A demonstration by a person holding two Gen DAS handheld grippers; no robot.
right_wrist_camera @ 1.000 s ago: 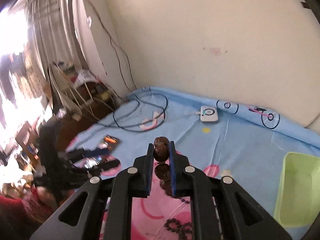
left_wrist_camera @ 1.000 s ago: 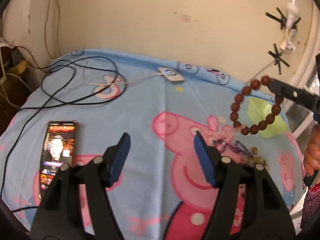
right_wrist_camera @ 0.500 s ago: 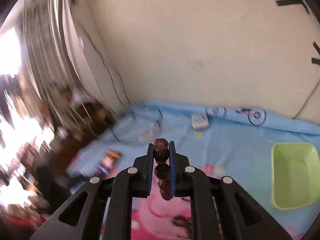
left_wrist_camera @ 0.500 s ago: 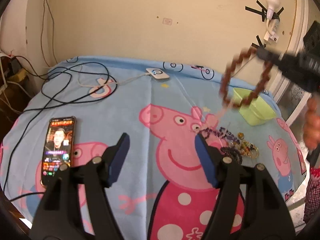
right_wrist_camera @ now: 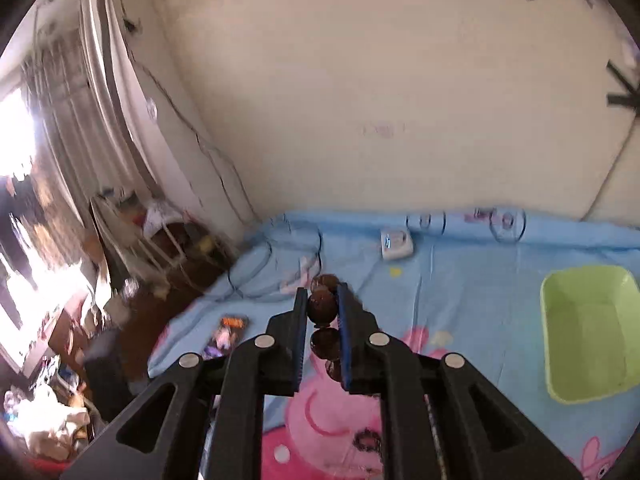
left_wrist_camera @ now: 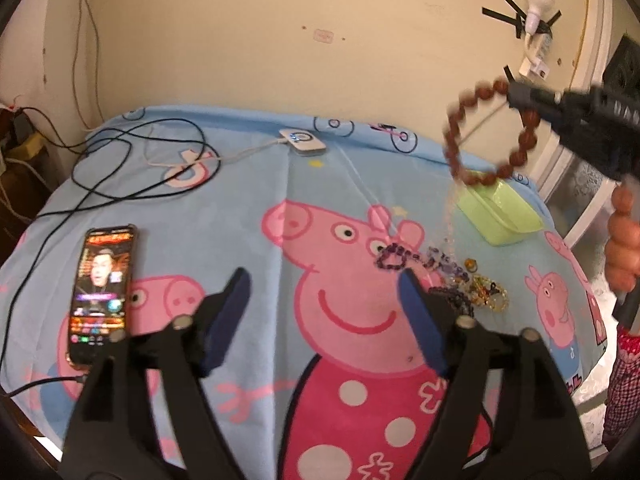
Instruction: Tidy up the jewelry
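Worktop [left_wrist_camera: 248, 200] under a cartoon-pig cloth; phone [left_wrist_camera: 100, 292] lies left, out of the way. Green tray [left_wrist_camera: 500, 216] sits at the right edge, likely the drop spot. Left claw [left_wrist_camera: 324, 296] hovers low, jaws apart, holding nothing. Right claw [right_wrist_camera: 324, 308] is clamped on the brown bead bracelet [left_wrist_camera: 486, 132], dangling above the tray. Remaining jewelry pile [left_wrist_camera: 444, 276] lies loose near the tray.

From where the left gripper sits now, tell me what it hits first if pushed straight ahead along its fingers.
The left gripper, jaws open and empty, points down at the cartoon pig bedsheet. It would likely meet bare sheet first; the jewelry pile lies off to the right, though depth is uncertain.
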